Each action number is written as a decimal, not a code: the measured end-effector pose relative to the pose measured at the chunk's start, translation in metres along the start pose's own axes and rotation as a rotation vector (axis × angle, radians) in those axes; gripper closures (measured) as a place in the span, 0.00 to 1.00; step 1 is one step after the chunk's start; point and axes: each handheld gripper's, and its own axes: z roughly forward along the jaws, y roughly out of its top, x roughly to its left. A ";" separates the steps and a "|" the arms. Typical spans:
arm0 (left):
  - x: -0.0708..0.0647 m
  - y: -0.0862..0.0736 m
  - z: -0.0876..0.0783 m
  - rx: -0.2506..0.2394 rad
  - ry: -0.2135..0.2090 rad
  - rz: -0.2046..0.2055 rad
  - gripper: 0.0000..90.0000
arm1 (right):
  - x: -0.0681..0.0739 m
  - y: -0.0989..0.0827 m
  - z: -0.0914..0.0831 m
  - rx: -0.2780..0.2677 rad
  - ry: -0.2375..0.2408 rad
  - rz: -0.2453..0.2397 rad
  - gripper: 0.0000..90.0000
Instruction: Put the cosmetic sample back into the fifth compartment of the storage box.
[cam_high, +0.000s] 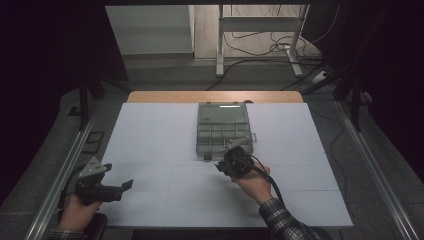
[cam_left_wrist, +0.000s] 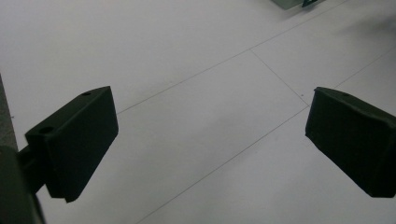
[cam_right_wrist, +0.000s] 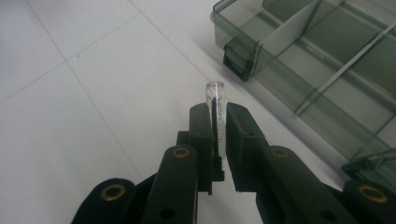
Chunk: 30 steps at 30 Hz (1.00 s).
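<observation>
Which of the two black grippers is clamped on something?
The right gripper, beside the smoky compartment box, pinches a thin clear plastic piece; the left gripper gapes empty.

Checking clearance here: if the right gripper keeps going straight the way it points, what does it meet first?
Probably the near wall of the clear divided box; the right gripper, shut on a small clear strip, points about that way, though depth is unclear.
</observation>
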 end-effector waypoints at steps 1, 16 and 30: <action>0.000 0.000 0.000 0.000 0.000 0.000 0.04 | 0.000 0.001 0.000 -0.003 -0.003 0.003 0.90; 0.000 0.000 0.000 -0.003 -0.001 -0.007 0.04 | -0.009 0.015 0.004 -0.052 -0.018 0.026 0.90; 0.001 0.000 0.000 -0.004 -0.002 -0.008 0.04 | -0.015 0.028 0.013 -0.076 -0.024 0.033 0.90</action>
